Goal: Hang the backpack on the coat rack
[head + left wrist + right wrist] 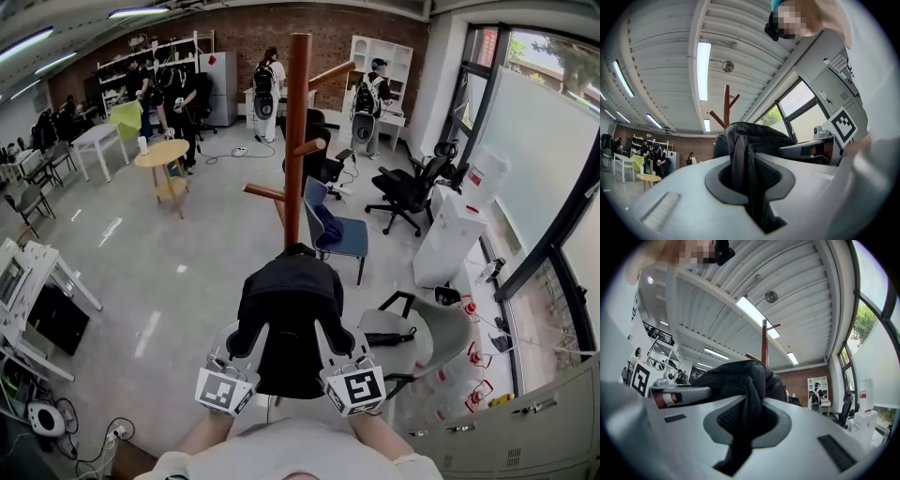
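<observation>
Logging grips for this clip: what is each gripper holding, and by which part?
The black backpack, by both: left gripper and right gripper each clamp a strap-like band at its side.

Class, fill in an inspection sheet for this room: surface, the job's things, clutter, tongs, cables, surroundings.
Surface: grey floor, glossy.
Job's things: backpack, black, held up in front of the brown coat rack, not yet hung.
Clutter: blue chair beside the rack; round wooden table further back; black office chair near the window.
Tongs: left tongs and right tongs each shut on a backpack strap.
Cables: leads on the floor, lower left.
Surroundings: people by the brick back wall; windows at right.
</observation>
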Tool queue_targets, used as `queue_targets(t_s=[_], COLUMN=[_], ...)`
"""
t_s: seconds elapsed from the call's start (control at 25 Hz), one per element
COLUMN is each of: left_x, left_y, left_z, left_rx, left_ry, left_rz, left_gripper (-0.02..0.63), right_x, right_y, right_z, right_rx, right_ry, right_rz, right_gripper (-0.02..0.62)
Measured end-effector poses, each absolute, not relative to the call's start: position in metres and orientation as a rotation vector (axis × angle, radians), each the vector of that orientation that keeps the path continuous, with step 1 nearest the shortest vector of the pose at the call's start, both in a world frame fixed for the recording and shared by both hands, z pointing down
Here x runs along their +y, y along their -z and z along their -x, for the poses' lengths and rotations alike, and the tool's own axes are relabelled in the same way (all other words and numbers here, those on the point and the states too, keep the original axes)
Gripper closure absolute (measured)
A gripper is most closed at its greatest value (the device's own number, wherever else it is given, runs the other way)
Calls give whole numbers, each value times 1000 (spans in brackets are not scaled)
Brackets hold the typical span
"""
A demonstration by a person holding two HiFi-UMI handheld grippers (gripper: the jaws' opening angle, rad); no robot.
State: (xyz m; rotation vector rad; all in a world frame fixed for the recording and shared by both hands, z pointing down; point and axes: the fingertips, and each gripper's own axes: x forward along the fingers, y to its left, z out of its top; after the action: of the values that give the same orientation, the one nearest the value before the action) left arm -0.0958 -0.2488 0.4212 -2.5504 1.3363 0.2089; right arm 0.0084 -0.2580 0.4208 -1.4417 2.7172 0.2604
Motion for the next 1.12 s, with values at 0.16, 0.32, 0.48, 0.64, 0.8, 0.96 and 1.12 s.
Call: queue_targets(t_s=[0.16,0.32,0.48,0.64,0.8,0.96,1.12], left_x=[-247,-244,-241,-238,-234,-229,-225], left_y=[-397,-368,-342,-323,-309,-291,-275], left_z=[94,90,88,86,84,81,76], left_rx=[1336,1318,1287,1271,1256,1209,1160], left_ry=[-233,-255,-274,-269,-263,-267,-263], left_rz=[2496,2442,2385,2360,2370,2334,2304], left_gripper=[561,561,561,561,561,561,561], right_x=[-257,-256,-253,-250,-244,-239,-233], right_y=[-393,-365,-338,-315,-294,-275,-260], right_z=[-9,-13,-14,-16,-17,-20,-25], right_rx=[2715,2702,2680,2654,2627,2597,2562], right_ry=[-327,-385,-455,-514,-567,-615,-646], right_rz=[1389,1334,1291,1272,1254,1245,1245], right_gripper=[563,563,563,563,563,563,563])
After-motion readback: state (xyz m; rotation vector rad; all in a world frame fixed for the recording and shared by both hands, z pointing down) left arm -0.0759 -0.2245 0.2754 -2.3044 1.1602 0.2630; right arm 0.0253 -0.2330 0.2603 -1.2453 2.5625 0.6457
